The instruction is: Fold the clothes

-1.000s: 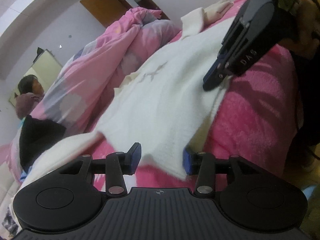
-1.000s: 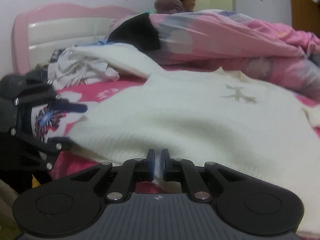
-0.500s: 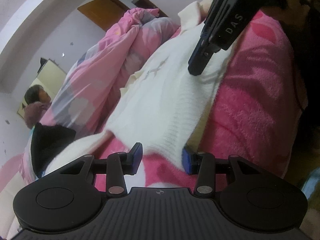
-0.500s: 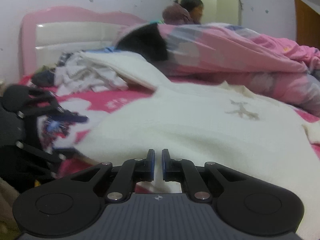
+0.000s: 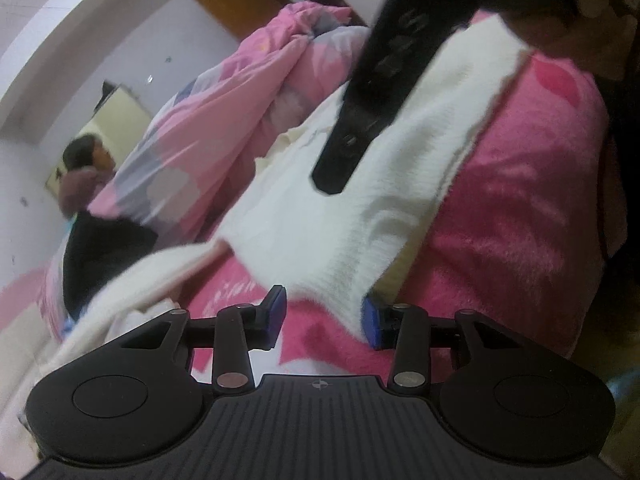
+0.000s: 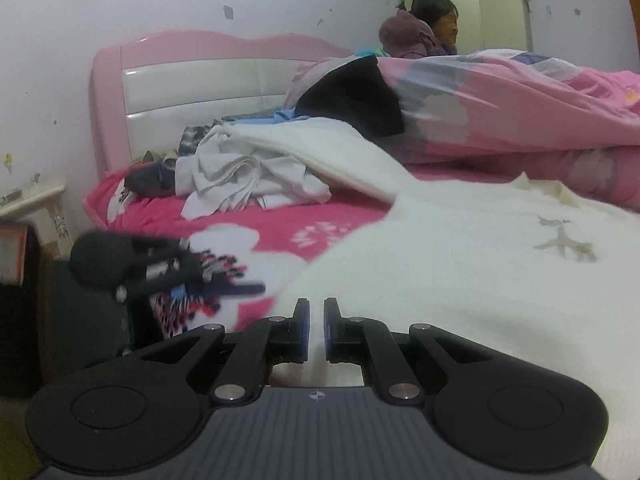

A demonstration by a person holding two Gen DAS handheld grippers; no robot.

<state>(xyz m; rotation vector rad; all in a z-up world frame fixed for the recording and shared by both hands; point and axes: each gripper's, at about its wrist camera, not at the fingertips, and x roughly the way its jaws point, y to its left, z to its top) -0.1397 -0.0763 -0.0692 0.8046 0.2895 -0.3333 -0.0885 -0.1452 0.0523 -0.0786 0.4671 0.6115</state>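
Observation:
A white knit sweater [image 5: 320, 208] lies spread over the pink bed cover [image 5: 520, 220]. Its near hem corner reaches in between the blue pads of my left gripper [image 5: 323, 314]. The jaws are closing, and the left pad still stands clear of the cloth. In the right wrist view the sweater [image 6: 460, 280] fills the right half, with a small grey motif on it. My right gripper [image 6: 316, 330] is shut on the hem, a strip of white knit pinched between its pads. In the left wrist view the right gripper [image 5: 332, 180] hangs over the sweater.
A rumpled pink quilt [image 6: 520, 100] runs along the far side, with a black garment [image 6: 352, 96] on it. A pile of white clothes [image 6: 248, 176] lies near the pink headboard [image 6: 192, 80]. A person [image 6: 424, 28] sits beyond the bed. A nightstand [image 6: 32, 200] stands at left.
My right gripper has risen and moved away across the bed, keeping hold of the hem. The sweater's near edge has shifted with it. My left gripper's jaws have narrowed a little.

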